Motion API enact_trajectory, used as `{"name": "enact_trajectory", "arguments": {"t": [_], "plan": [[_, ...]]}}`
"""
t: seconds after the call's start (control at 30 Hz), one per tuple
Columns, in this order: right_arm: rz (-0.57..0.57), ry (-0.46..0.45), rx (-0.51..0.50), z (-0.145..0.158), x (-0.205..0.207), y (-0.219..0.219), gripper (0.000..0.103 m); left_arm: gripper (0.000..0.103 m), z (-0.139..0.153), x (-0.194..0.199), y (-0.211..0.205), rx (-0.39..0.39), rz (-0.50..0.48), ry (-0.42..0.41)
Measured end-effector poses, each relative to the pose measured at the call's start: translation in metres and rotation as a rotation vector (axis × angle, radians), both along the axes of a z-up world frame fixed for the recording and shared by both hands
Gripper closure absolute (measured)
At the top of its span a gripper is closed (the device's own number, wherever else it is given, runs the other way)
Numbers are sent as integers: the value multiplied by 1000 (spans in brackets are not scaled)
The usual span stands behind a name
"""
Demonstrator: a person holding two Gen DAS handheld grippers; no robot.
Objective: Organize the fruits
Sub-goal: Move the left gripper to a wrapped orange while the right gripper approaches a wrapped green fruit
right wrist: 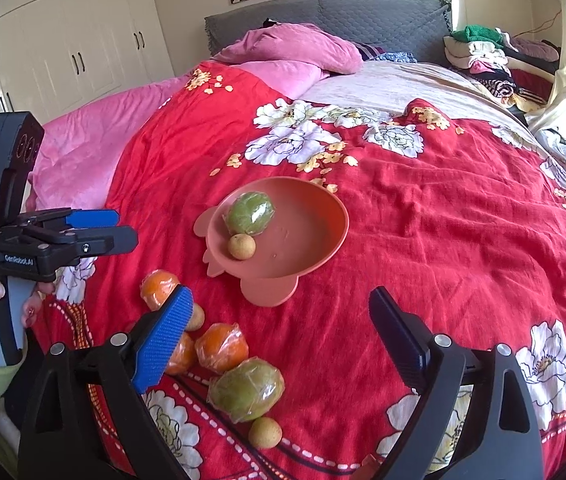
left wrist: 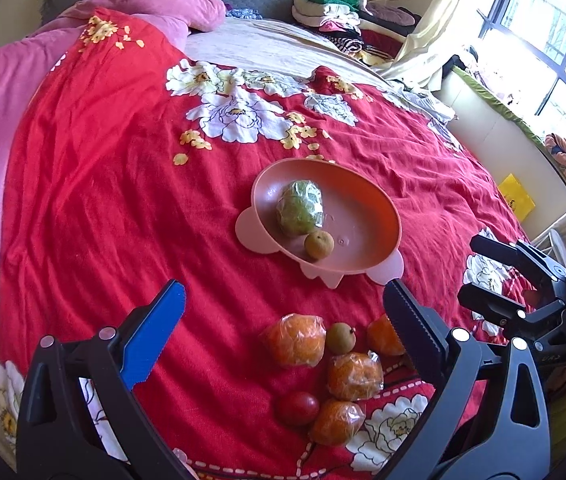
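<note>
Both jaws released, empty. Fruits (left wrist: pixel 323 368) loose near bed (left wrist: pixel 123 200) edge; a nudge could roll them off, away from plate (left wrist: pixel 363 216).

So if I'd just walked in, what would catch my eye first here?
Probably the bright red floral bedspread covering the bed. Near its middle sits a pink dish holding a plastic-wrapped green fruit and a small tan fruit touching it. Nearer the cameras lies a loose heap of wrapped oranges and other fruit, with the left claw and right claw wide open and holding nothing.
</note>
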State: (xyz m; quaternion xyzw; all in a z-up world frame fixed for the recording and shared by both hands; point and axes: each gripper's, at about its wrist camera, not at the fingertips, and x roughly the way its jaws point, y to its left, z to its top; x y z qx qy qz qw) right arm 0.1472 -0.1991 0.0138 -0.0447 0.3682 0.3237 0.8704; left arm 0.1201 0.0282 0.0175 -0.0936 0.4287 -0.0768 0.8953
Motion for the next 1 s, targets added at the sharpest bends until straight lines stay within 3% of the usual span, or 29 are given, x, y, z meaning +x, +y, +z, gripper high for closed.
{"name": "enact_trajectory", "arguments": {"t": [1.0], "plan": [[48, 21, -70, -16, -38, -1, 12, 10, -23, -67, -28, 30, -83, 61]]}}
